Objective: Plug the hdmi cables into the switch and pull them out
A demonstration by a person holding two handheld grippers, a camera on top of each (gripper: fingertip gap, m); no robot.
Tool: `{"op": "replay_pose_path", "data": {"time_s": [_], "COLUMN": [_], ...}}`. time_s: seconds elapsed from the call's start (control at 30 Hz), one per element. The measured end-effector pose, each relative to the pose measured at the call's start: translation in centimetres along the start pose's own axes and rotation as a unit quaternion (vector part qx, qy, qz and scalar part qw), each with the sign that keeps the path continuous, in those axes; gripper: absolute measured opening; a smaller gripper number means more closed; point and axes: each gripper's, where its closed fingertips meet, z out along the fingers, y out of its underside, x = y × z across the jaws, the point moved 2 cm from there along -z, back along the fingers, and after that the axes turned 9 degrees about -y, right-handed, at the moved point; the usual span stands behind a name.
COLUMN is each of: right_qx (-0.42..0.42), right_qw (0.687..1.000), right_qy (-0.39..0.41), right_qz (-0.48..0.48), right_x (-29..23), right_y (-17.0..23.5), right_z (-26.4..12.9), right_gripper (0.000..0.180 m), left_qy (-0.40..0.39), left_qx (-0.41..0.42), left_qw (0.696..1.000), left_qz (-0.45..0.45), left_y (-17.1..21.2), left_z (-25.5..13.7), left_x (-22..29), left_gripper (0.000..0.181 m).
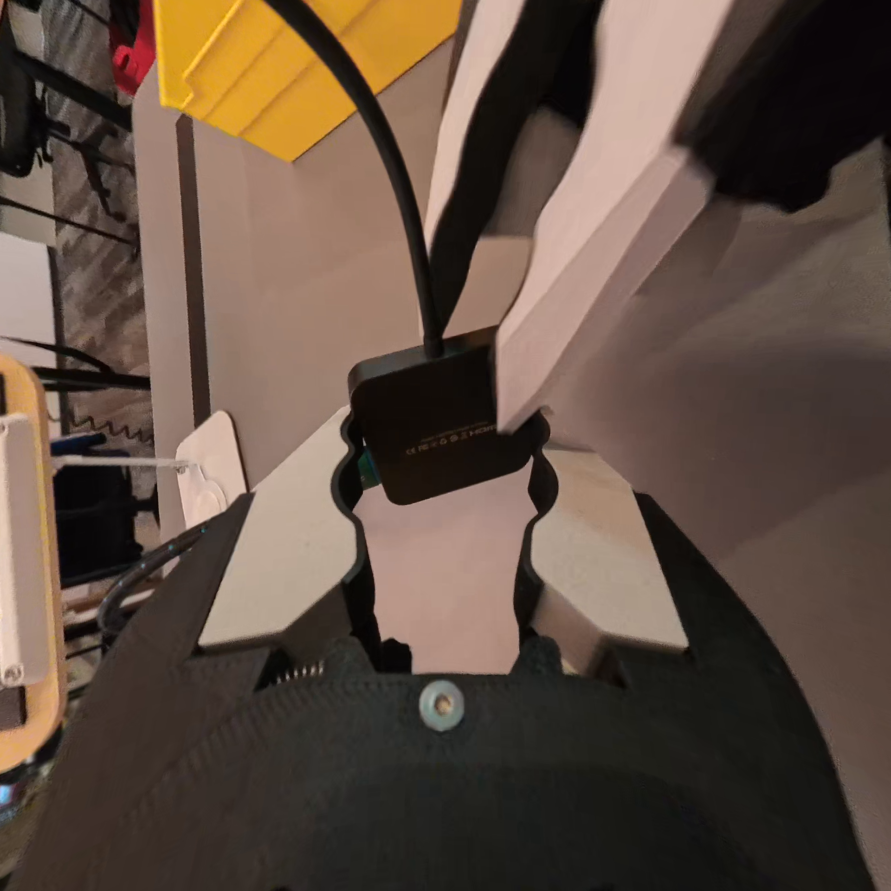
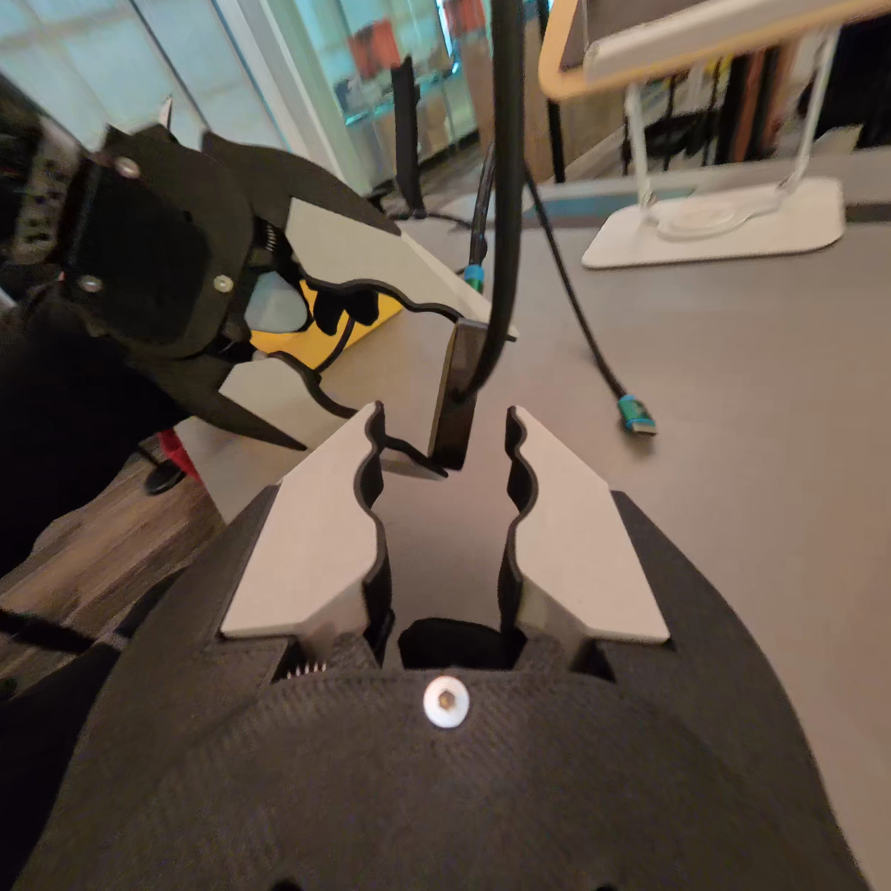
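With the left tongs [image 1: 446,448] clamped on the black switch [image 1: 434,424], held on edge above the grey surface [image 2: 723,434], the right tongs [image 2: 443,434], standing apart and empty, should probably fetch the loose hdmi cable [image 2: 636,414] lying far right and align it squarely.

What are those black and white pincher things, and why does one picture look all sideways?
They are claws that a person holds, one in each hand, each with a camera looking along its two fingers, so a tilted claw gives a tilted picture. In the left camera's picture, the left claw grips a flat black box, the switch, with its own black cable attached. In the right camera's picture, the right claw is open and holds nothing. On the grey table lies a loose cable with a blue plug, beside a white stand.
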Motion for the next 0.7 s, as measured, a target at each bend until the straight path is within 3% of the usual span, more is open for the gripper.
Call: {"op": "replay_pose_path", "data": {"time_s": [0.2, 0.33, 0.5, 0.7], "right_qx": [-0.025, 0.01, 0.065, 0.086], "right_qw": [0.999, 0.996, 0.99, 0.985], "right_qy": [-0.02, -0.052, -0.072, -0.09], "right_qz": [0.023, 0.069, 0.103, 0.119], "right_x": [1.0, 1.0, 0.9, 0.2], "right_y": [1.2, 0.8, -0.4, -0.3], "right_z": [1.3, 1.1, 0.6, 1.0], "right_gripper": [0.012, 0.011, 0.011, 0.009], "left_qy": [0.011, 0.001, -0.058, -0.074], "left_qx": [-0.004, 0.011, 0.05, 0.085], "left_qw": [0.999, 1.0, 0.989, 0.939], "left_qz": [0.053, 0.022, -0.126, -0.325], "left_y": [-0.9, -1.2, -2.5, -1.3], "left_z": [0.6, 0.5, -1.4, -3.4], "left_x": [1.7, 1.4, -0.1, -0.2], "left_gripper": [0.068, 0.068, 0.091, 0.086]}}
